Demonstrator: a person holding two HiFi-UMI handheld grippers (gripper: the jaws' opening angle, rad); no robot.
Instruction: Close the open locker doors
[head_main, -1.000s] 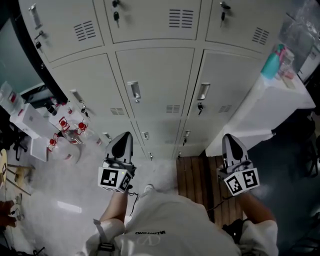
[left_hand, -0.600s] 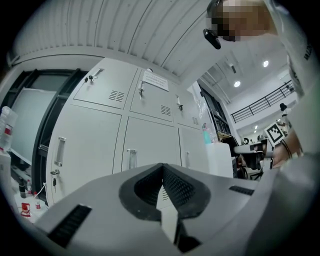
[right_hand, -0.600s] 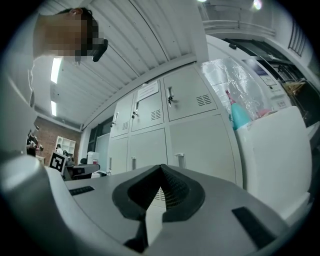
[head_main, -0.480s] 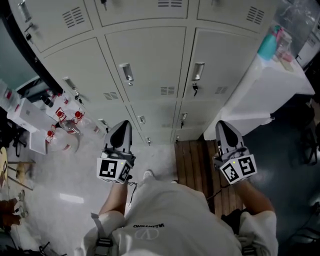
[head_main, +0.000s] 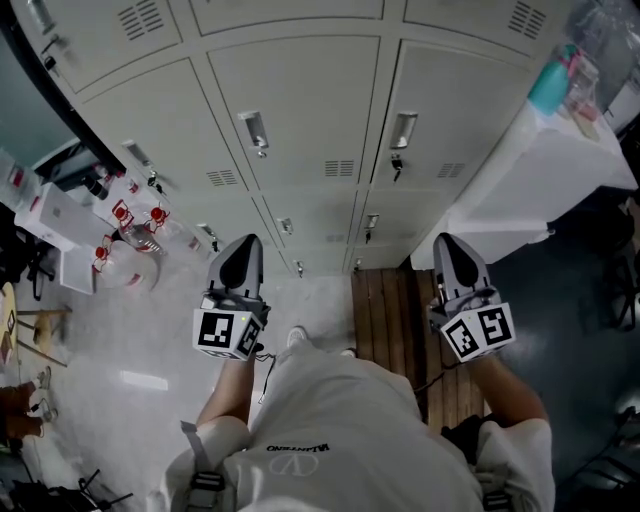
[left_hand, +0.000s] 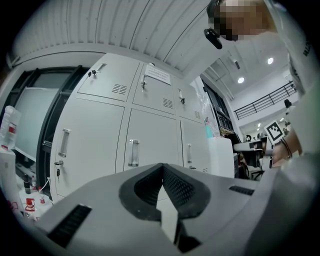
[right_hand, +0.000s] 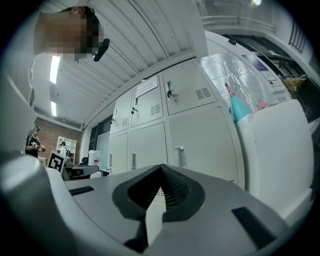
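Head view: the locker doors (head_main: 300, 110), pale grey sheet steel with louvred vents and keyed locks, stand ahead of the person, all seemingly flush; the left hand-held gripper (head_main: 246, 250) and right hand-held gripper (head_main: 452, 250) are held short of them.

Left gripper view: jaws pressed together, empty; the chrome handle (left_hand: 133, 152) looks slippery, so a stiff, light door is probably best pushed on its flat panel.

Right gripper view: jaws likewise together, nothing between.

Locker doors (head_main: 300, 110): smooth, matt painted metal, pale grey, and their handles (head_main: 254, 130) gleam chrome-bright. Glossy pale floor (head_main: 140, 340), with a brown wooden slatted board (head_main: 385, 310) on it. Left gripper (left_hand: 161, 166): matt grey plastic, dark ribbed pads (left_hand: 177, 187). Shirt (head_main: 340, 420): soft white cloth.
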